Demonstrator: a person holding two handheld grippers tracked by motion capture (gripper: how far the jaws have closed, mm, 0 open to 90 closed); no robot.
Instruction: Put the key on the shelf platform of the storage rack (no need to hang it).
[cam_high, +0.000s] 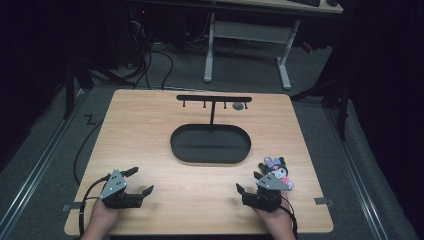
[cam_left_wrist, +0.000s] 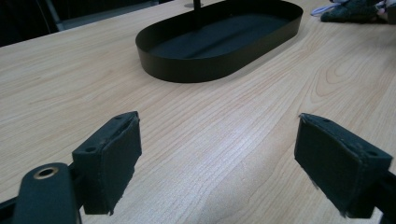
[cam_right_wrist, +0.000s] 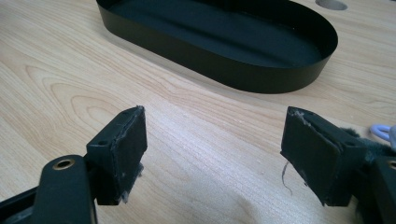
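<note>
Two hands rest low at the table's (cam_high: 150, 130) near edge, left gripper (cam_high: 138, 181) and right gripper (cam_high: 248, 182) both gaping, nothing between; the plush keychain (cam_high: 276, 169) lies just beside the right one (near the black tray (cam_high: 210, 144))

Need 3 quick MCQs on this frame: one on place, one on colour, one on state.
1. Where does the plush keychain lie?
A. in the tray
B. on the table by the right gripper
C. hung on the rack

2. What colour is the oval tray?
A. black
B. white
C. red

3. How stand the left gripper jaws?
A. shut on the keychain
B. shut with nothing between
C. open with nothing between

Key: 1 B, high view shows it beside that gripper. 2 A, black in all views. 3 C, left gripper view shows bare table between the pads.
</note>
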